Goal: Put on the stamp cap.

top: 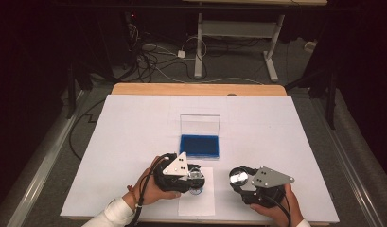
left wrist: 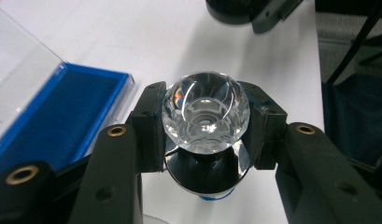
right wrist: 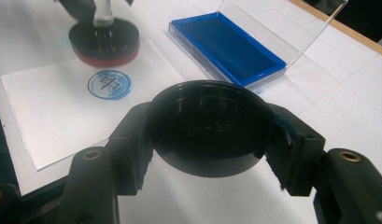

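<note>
A round stamp with a clear faceted knob [left wrist: 206, 112] and a black base is held in my left gripper [left wrist: 206, 128], whose jaws are shut on the knob. In the right gripper view the stamp [right wrist: 104, 39] stands low over the far end of a white paper sheet [right wrist: 53, 107], beside a round blue print [right wrist: 109, 84]; whether it touches the sheet I cannot tell. My right gripper [right wrist: 209, 140] is shut on a round black cap [right wrist: 209, 128], held just right of the sheet. In the high view the left gripper [top: 193, 178] and right gripper [top: 239, 177] are near the front edge.
An open blue ink pad [top: 199, 145] with its clear lid [top: 199, 124] raised lies just behind the grippers, mid-table. The white table cover [top: 134, 123] extends all round it. Beyond the table's far wooden edge are cables and a desk frame on the floor.
</note>
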The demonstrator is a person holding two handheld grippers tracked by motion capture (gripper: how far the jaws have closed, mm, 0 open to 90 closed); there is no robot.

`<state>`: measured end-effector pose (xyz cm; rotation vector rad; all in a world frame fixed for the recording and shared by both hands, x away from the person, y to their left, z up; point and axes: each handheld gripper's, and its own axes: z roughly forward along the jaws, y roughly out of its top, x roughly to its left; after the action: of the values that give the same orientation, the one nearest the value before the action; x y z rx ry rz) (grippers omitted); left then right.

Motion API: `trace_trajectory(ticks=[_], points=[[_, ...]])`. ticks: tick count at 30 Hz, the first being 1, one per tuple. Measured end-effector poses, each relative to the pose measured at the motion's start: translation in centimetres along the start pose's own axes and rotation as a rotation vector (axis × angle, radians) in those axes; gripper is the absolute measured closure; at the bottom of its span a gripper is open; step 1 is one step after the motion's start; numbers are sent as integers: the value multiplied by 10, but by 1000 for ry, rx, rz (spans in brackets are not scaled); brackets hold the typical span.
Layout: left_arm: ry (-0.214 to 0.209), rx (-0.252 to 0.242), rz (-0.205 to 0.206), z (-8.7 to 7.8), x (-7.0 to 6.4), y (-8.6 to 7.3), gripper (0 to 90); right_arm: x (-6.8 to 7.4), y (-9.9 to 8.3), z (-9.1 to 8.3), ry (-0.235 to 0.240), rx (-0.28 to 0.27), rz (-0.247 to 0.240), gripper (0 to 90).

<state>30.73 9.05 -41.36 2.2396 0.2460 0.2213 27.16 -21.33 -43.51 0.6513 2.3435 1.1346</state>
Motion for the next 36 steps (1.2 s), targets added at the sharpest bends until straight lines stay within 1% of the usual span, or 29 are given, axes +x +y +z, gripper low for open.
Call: trace_trajectory(ticks=[3,5,7,9,10,12,14,16,20,24,28,36], points=[[13,-19,3,-8,0,3,543,0,0,0,0,-2,0,384],[14,-37,0,-13,0,4,543,0,0,0,1,-1,0,384],[21,-46,3,-18,0,5,543,0,0,1,4,1,0,384],[17,-57,-1,-21,1,6,543,0,1,2,6,3,1,384],[21,-58,0,-22,2,6,543,0,1,2,7,3,2,384],[20,-67,-4,-24,3,6,543,-1,1,4,7,5,6,384],[27,-72,-6,-26,5,6,543,-2,1,5,8,7,8,384],[22,-80,-14,-28,7,5,543,-2,0,6,9,9,13,384],[26,-87,-21,-31,9,4,543,-3,0,7,8,12,14,384],[34,-97,-23,-34,10,4,543,-1,1,7,10,16,14,384],[33,-108,-29,-37,10,5,543,-1,0,8,12,18,15,384],[33,-116,-34,-39,11,4,543,0,1,10,15,17,15,384]])
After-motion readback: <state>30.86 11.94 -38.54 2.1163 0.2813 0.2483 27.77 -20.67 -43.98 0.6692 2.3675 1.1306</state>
